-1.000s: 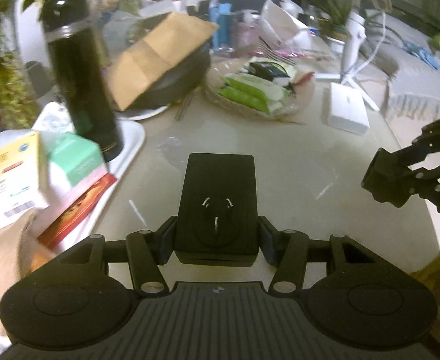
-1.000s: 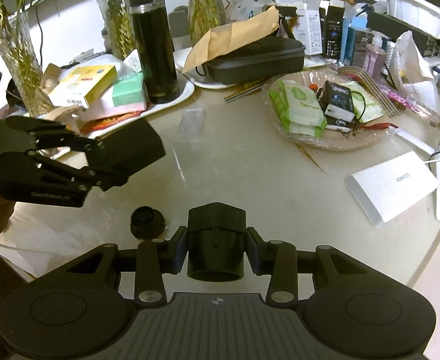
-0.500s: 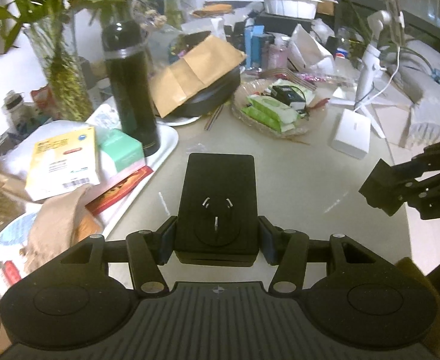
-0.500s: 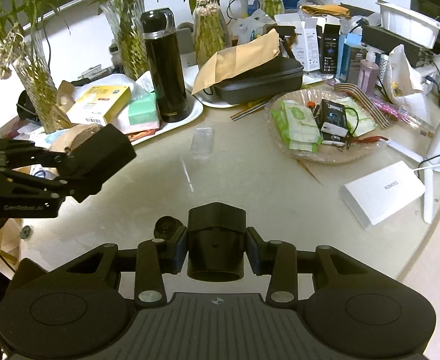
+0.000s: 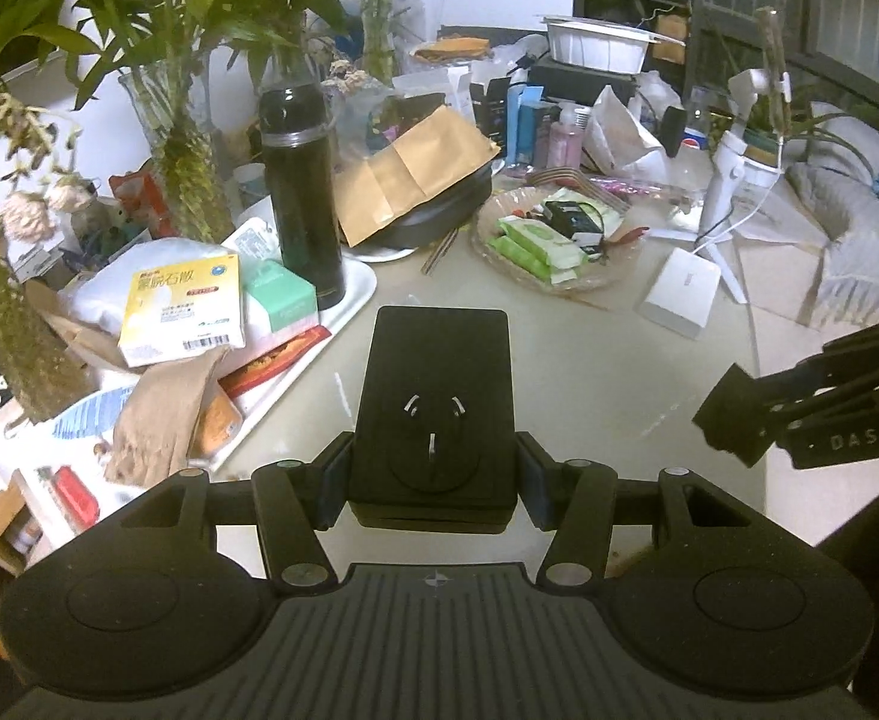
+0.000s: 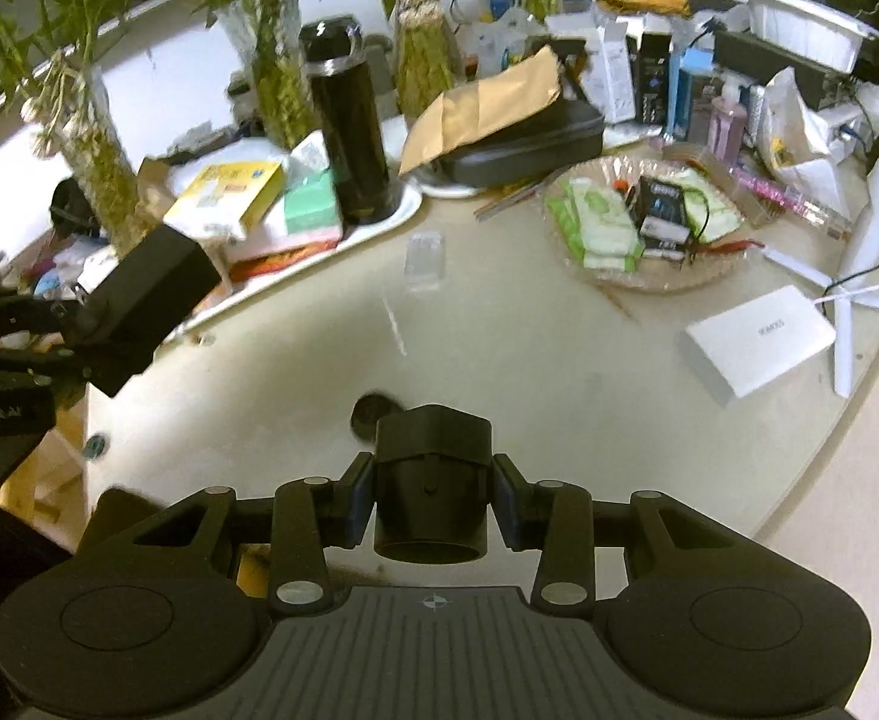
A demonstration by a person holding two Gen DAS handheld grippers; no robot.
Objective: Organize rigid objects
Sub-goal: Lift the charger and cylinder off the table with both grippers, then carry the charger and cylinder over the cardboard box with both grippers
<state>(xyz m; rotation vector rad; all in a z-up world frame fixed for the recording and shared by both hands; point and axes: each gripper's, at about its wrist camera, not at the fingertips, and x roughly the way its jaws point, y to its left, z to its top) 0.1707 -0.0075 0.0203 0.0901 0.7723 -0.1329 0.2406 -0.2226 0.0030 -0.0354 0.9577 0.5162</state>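
Cluttered pale round table [image 6: 559,372], vased plants [image 5: 187,180] (leafy), sofa [image 5: 847,240]

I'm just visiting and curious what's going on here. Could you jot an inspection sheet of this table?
Surface: pale round table, middle bare.
Job's things: flat black block in left gripper; black tube-shaped part in right gripper; small round black piece lies on table.
Clutter: black flask on white tray, boxes, brown envelope, packet-filled dish, white box.
Grippers: both clamped on parts.
Cables: white lead.
Surroundings: vased plants.
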